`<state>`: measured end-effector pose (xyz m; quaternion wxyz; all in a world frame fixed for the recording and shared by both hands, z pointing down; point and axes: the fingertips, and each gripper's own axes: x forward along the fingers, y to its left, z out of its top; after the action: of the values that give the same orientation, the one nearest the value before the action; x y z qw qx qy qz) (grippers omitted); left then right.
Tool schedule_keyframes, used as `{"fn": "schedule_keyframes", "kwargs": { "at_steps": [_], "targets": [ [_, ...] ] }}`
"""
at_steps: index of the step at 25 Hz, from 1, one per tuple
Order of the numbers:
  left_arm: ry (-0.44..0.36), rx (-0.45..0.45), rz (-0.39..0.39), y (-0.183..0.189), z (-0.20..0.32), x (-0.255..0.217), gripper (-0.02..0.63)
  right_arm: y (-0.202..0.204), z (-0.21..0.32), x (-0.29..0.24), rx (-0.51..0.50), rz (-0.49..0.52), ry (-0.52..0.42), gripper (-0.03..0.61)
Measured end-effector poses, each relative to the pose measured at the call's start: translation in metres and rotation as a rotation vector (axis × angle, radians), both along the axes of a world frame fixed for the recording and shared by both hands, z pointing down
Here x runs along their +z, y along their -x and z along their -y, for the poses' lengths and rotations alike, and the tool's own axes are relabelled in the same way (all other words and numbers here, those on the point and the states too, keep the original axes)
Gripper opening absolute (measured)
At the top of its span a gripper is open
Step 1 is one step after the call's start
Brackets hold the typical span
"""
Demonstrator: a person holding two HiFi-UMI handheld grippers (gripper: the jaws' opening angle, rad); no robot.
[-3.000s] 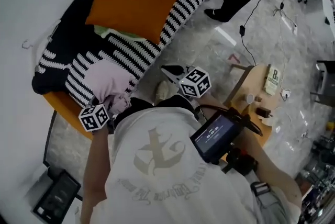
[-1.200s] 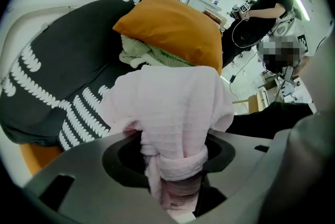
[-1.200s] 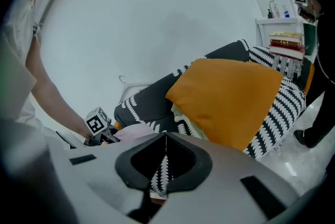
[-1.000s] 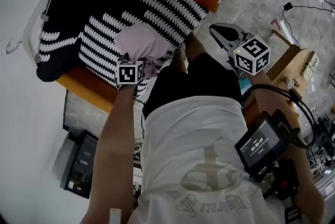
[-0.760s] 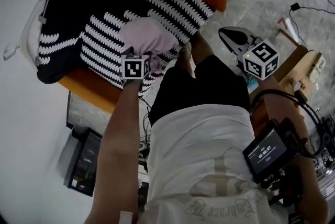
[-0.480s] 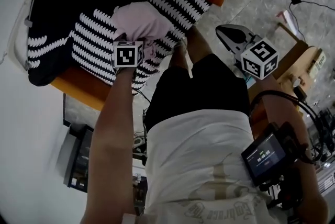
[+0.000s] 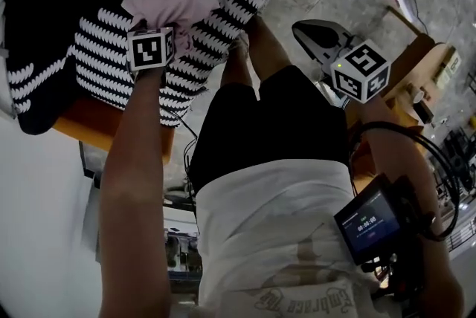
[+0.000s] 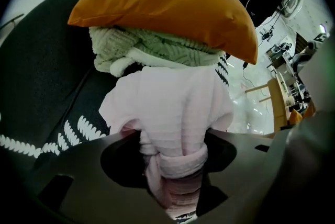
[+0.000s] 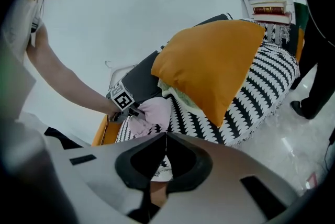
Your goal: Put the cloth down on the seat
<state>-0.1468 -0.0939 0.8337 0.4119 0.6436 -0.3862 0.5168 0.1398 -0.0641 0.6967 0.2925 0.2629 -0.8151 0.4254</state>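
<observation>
Over on the left, the seat [image 7: 89,71], draped in a black-and-white striped cover, carries an orange cushion [image 8: 167,8] propped on a green knitted throw [image 8: 152,50], which leaves its near end free. That is where the pink cloth [image 8: 172,108] lies, slumped on the stripes just in front of the throw. The left gripper [image 8: 175,176] points straight down into it. One bunched fold is pinched between jaws that have just been easing apart, so the let-go looks begun but not finished. Past the person's legs [image 7: 256,60], the right gripper [image 9: 165,136] hangs clear of the seat, jaws clamped together on nothing; it seems to have no part here. A wooden side table [image 7: 428,60] stands further right.
</observation>
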Motion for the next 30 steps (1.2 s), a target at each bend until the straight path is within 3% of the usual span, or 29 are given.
{"fn": "schedule_keyframes", "kwargs": {
  "at_steps": [6, 14, 24, 30],
  "targets": [
    [0.047, 0.038, 0.041, -0.012, -0.009, 0.023, 0.287, -0.016, -0.015, 0.02, 0.033, -0.004, 0.04, 0.017],
    [0.086, 0.055, 0.026, -0.007, -0.02, 0.007, 0.362, -0.011, -0.02, 0.003, 0.075, -0.001, 0.027, 0.017],
    [0.058, -0.083, -0.036, 0.019, -0.055, -0.041, 0.367, 0.002, -0.008, -0.013, 0.163, 0.019, 0.019, 0.017],
    [0.015, -0.194, -0.065, 0.045, -0.098, -0.066, 0.364, 0.035, 0.002, -0.032, 0.112, 0.032, -0.02, 0.017]
  ]
}}
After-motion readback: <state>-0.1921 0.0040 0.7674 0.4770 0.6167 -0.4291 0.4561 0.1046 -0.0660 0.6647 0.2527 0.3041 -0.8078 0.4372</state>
